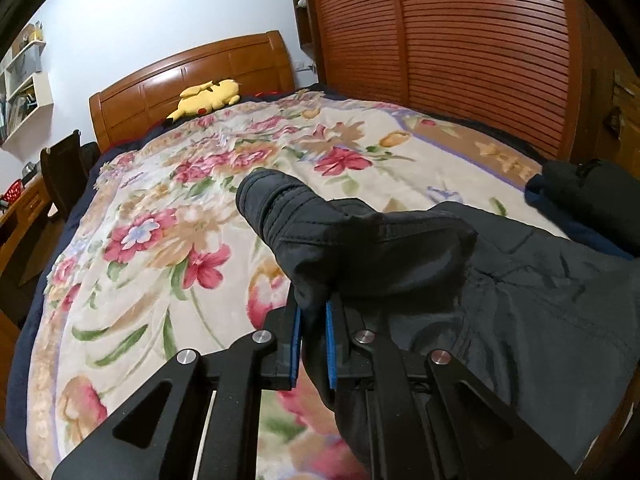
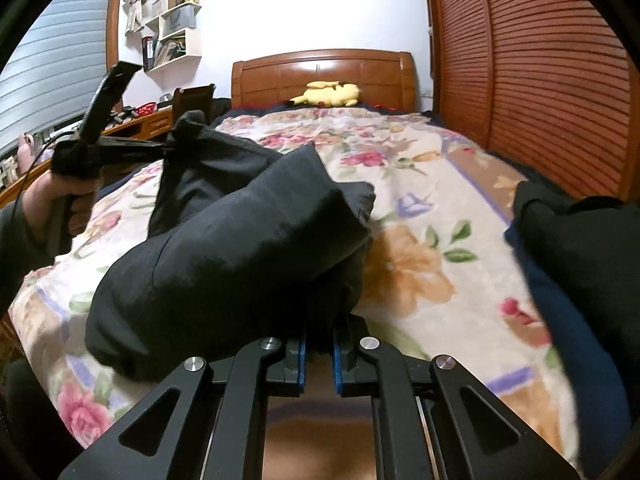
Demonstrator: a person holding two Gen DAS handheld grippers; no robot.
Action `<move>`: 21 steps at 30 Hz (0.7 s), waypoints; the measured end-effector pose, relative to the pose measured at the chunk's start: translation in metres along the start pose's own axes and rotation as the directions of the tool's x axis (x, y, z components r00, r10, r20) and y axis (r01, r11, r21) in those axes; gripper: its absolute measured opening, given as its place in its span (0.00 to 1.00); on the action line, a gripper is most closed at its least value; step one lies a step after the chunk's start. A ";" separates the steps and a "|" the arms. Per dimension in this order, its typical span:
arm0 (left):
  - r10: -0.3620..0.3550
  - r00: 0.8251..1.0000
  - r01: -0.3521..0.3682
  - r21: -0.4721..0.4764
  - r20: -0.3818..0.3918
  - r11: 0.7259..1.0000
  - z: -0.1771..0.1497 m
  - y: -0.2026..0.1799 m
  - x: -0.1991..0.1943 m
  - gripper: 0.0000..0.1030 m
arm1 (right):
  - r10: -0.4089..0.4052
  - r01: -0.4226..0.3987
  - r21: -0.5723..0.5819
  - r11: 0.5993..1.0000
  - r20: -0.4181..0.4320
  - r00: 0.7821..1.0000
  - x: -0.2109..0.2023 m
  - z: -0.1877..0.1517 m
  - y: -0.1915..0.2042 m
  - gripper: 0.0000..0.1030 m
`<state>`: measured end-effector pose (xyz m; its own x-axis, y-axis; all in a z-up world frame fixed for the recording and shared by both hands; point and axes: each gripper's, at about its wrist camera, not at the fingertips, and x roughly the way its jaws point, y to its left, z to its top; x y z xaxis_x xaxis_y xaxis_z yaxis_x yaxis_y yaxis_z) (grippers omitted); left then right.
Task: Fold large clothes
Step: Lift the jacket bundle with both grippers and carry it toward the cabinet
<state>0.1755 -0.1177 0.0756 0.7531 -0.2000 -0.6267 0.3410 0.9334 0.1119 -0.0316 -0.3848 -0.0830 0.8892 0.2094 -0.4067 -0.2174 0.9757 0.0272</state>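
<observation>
A large black padded jacket hangs over a bed with a floral blanket. My left gripper is shut on a fold of it, with a sleeve end sticking up past the pads. In the right wrist view the jacket is bunched and lifted between both grippers. My right gripper is shut on its near edge. The left gripper shows there at upper left, held in a hand, pinching the far corner of the jacket.
A second dark garment pile with navy fabric lies at the bed's right edge, also in the left wrist view. A yellow plush toy lies by the wooden headboard. A slatted wardrobe stands right; a desk and chair left.
</observation>
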 end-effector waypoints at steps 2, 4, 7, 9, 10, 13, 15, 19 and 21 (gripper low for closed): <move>-0.007 1.000 0.006 0.011 0.010 1.000 -0.001 -0.008 -0.007 0.11 | -0.016 0.016 -0.003 1.000 0.004 1.000 -0.006 0.000 -0.006 0.09; -0.013 1.000 0.012 0.026 0.021 1.000 -0.001 -0.018 -0.013 0.11 | -0.032 0.032 -0.001 0.999 0.008 0.999 -0.016 -0.002 -0.010 0.09; -0.025 0.999 0.023 0.043 0.038 0.999 0.001 -0.033 -0.020 0.10 | -0.055 0.055 0.003 0.998 0.011 0.998 -0.025 -0.004 -0.017 0.09; -0.032 0.998 0.029 0.054 0.051 0.998 0.004 -0.044 -0.025 0.11 | -0.075 0.075 0.003 0.997 0.013 0.997 -0.031 -0.002 -0.021 0.09; -0.036 0.998 0.032 0.059 0.056 0.998 0.006 -0.050 -0.027 0.10 | -0.085 0.085 -0.002 0.996 0.015 0.996 -0.034 -0.002 -0.021 0.09; -0.044 0.996 0.038 0.080 0.079 0.996 0.015 -0.068 -0.031 0.10 | -0.123 0.123 -0.014 0.992 0.026 0.992 -0.041 0.003 -0.028 0.08; -0.043 0.995 0.034 0.099 0.092 0.995 0.024 -0.083 -0.032 0.10 | -0.148 0.148 -0.021 0.989 0.039 0.988 -0.047 0.007 -0.034 0.08; -0.047 0.992 0.030 0.142 0.117 0.989 0.053 -0.116 -0.039 0.10 | -0.198 0.201 -0.046 0.979 0.055 0.979 -0.060 0.019 -0.048 0.08; -0.050 0.988 0.026 0.154 0.149 0.988 0.070 -0.132 -0.046 0.10 | -0.224 0.228 -0.052 0.972 0.073 0.972 -0.070 0.027 -0.057 0.08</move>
<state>0.1349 -0.2523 0.1437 0.8107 -0.2883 -0.5096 0.4435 0.8706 0.2129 -0.0709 -0.4530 -0.0308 0.9424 -0.0103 -0.3343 -0.0295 0.9931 -0.1137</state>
